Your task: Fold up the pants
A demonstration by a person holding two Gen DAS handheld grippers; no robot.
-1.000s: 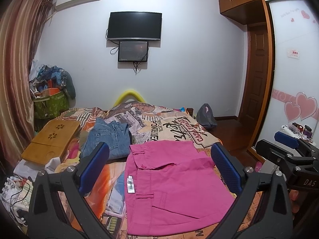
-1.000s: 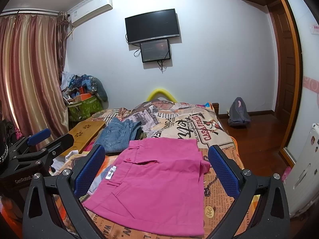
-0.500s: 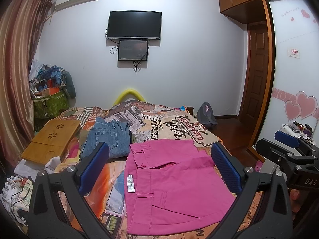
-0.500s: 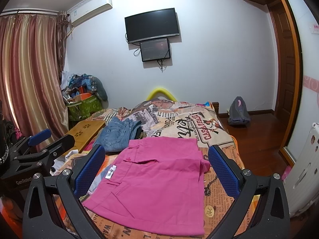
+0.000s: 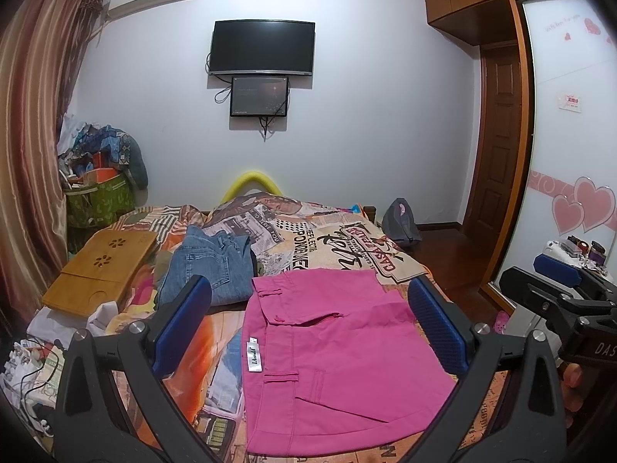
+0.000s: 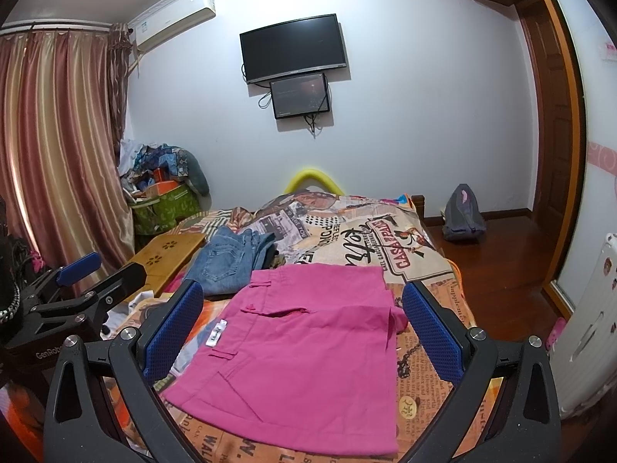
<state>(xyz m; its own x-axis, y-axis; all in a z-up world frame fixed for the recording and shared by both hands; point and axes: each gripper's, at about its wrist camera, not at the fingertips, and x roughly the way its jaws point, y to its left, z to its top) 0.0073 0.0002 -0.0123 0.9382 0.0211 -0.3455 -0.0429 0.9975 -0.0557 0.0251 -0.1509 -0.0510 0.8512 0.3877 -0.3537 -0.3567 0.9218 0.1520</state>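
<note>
The pink pants (image 5: 331,355) lie folded in a flat rectangle on the bed, waistband to the left with a white label (image 5: 253,359). They also show in the right wrist view (image 6: 308,351). My left gripper (image 5: 308,328) is open and empty, held above the near edge of the pants. My right gripper (image 6: 304,328) is open and empty, also above them. Each gripper shows at the edge of the other's view: the right one (image 5: 559,289), the left one (image 6: 77,281).
Folded blue jeans (image 5: 210,266) lie behind the pink pants on the printed bedspread (image 5: 331,239). A wooden lap tray (image 5: 100,270) sits at the left edge. Cables and clutter (image 5: 27,370) lie near left. A wardrobe (image 5: 570,154) stands at right.
</note>
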